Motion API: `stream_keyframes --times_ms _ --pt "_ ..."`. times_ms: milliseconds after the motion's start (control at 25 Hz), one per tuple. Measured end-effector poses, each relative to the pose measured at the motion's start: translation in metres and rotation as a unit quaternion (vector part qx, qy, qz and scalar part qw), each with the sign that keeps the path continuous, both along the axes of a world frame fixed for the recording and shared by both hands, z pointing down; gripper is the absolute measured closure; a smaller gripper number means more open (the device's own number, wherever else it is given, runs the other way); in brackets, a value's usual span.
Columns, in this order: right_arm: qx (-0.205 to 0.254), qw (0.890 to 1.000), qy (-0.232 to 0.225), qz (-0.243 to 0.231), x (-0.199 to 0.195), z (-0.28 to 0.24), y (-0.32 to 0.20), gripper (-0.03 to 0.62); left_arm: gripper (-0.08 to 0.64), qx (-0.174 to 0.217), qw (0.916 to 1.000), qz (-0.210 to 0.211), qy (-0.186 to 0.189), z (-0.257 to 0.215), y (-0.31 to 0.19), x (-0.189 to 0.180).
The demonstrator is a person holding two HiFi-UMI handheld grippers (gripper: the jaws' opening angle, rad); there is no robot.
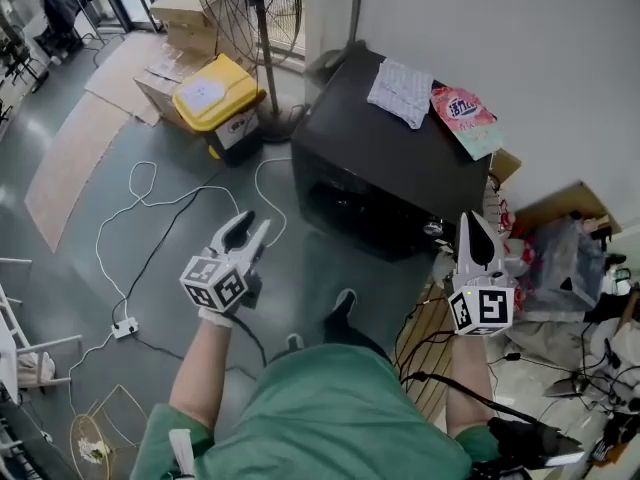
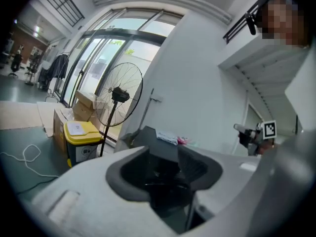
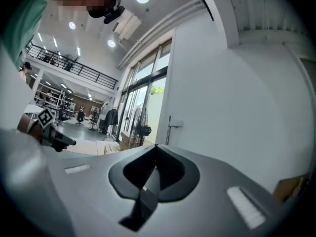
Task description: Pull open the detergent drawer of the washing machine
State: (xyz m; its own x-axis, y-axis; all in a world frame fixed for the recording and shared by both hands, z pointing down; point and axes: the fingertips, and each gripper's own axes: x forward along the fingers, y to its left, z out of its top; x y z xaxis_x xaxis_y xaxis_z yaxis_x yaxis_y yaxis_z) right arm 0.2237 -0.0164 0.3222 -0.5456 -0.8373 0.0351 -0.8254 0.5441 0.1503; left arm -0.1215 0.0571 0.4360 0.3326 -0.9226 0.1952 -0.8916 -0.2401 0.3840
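Between the jaws of my left gripper point(image 2: 162, 148) there is a narrow gap with nothing in it; the pads stand a little apart and grip nothing. My right gripper point(image 3: 156, 148) has its jaw tips pressed together, and it is empty too. Seen from the head view, both point away from me towards the black washing machine point(image 1: 390, 158), which sits at about 1 o'clock from the middle of the view, against the pale wall. The left gripper hangs over the grey floor at roughly 8 o'clock from the machine and well clear of it. The right one is at about 5 o'clock, near the machine's front right corner, though I cannot tell whether it touches. The detergent drawer should be on the dark front face, but I cannot pick it out there. A white cloth point(image 1: 400, 91) and a pink packet point(image 1: 465, 118) lie on the machine's top. At 10 o'clock from the machine stands a yellow-lidded bin point(image 1: 215, 103), with a pedestal fan point(image 1: 250, 8) just beyond it. A white cable point(image 1: 140, 208) loops across the floor towards a power strip point(image 1: 124, 328) at my 8 o'clock.
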Motion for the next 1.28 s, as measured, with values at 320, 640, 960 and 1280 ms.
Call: stream_keyframes --times_ms 320,640,960,1280 --pt "-0.017 0.999 -0.004 -0.048 0.005 0.012 -0.086 0.595 0.350 -0.038 0.9949 0.011 0.093 0.048 -0.069 0.020" --pt "-0.053 0.996 0.001 -0.065 -0.002 0.039 -0.106 0.596 0.304 -0.073 0.9851 0.048 0.148 0.096 -0.110 0.038" --pt "-0.070 0.996 0.035 -0.038 -0.013 0.052 -0.101 0.595 0.276 -0.114 0.9690 0.118 0.185 0.161 -0.159 0.046" --pt "-0.105 0.993 0.053 0.019 -0.015 0.074 -0.093 0.596 0.224 -0.148 0.9503 0.166 0.218 0.214 -0.207 0.047"
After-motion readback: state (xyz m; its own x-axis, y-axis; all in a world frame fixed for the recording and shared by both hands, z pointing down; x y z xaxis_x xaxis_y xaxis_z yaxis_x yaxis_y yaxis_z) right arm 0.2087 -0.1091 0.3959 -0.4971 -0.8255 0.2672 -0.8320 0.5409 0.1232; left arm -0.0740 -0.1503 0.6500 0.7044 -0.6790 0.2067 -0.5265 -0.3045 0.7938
